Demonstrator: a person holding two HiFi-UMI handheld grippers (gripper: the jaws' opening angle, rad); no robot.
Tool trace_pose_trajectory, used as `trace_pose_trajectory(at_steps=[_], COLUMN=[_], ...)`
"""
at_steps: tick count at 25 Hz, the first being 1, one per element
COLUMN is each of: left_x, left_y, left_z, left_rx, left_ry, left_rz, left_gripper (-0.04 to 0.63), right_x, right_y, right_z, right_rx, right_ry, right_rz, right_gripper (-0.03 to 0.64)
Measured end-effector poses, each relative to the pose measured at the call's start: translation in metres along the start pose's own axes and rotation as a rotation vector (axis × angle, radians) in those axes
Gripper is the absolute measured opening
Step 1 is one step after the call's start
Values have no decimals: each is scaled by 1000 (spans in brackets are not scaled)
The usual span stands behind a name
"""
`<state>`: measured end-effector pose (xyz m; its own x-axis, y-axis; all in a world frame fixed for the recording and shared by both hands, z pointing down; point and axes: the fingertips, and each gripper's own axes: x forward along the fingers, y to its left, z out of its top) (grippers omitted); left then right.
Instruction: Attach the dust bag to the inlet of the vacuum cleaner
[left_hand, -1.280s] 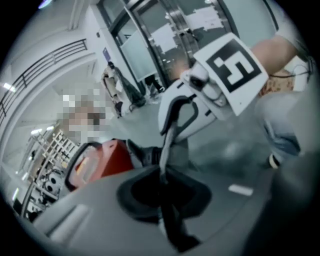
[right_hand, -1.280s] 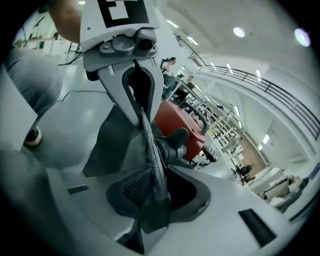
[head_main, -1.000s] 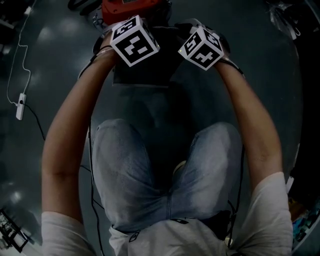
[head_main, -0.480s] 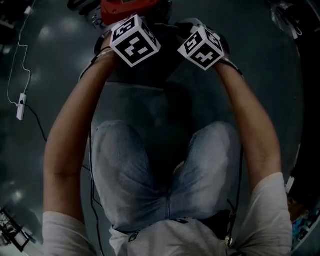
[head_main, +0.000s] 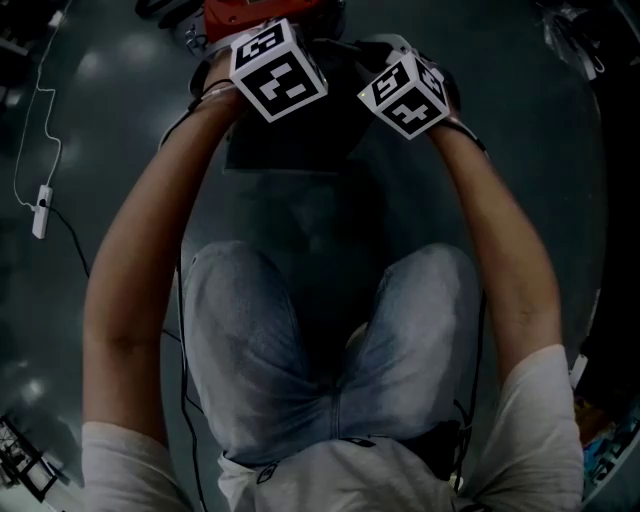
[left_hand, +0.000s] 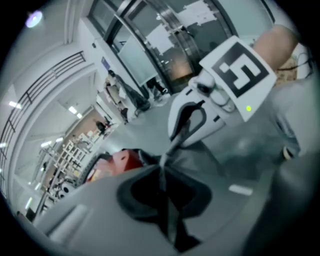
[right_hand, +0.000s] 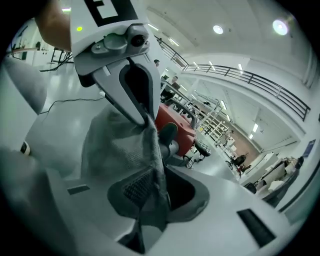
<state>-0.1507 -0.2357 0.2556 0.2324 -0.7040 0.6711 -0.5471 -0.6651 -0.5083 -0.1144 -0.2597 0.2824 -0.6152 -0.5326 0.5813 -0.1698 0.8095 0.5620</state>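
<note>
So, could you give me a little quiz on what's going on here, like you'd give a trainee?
1. True or false: only the left gripper holds the dust bag.
2. What colour is the vacuum cleaner? A red, B yellow, C green.
3. Fill in: the bag is stretched between the two ____.
Key: 1 false, the right gripper pinches it too, its jaws having just closed further on it. 2 A. 3 grippers.
</note>
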Motion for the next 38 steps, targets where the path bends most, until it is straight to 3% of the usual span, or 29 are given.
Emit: trace_pose_trajectory(at_steps=[3,7,16,23,25,30,35,38], left_x=[-2,-4,3,-6,-3,2,-6,-8], left_y=[-2,-12,7,-4,0,10,7,4], left_z=[-8,-16,7,-20,-15,5,-12,-12], left_rx=[-47,-112,45,-70,-52,23,-42,-96], left_ry=[-32,-45,-16,-59,-48,-38,-60,-78], left_rz=[34,18,66,88,82,88,109,89], left_gripper=[28,29,26,25,25,26,25,43], right_x=[5,7,2,9,8,4,10,7], right_y=[-3,-7,-4,-8,-8,-8,-9,-9], right_z=[6,16,-3,21,16,0,15,15], right_rx=[-50,-178,-3,-218,-194,-15,-75,-45], right_ry=[18,35,1,31,26,-6,-2,-12], right_rz=[6,10,-23,-39,-44,-70,-61,-57], right_gripper=[71,71,69,67,67,67,67,69])
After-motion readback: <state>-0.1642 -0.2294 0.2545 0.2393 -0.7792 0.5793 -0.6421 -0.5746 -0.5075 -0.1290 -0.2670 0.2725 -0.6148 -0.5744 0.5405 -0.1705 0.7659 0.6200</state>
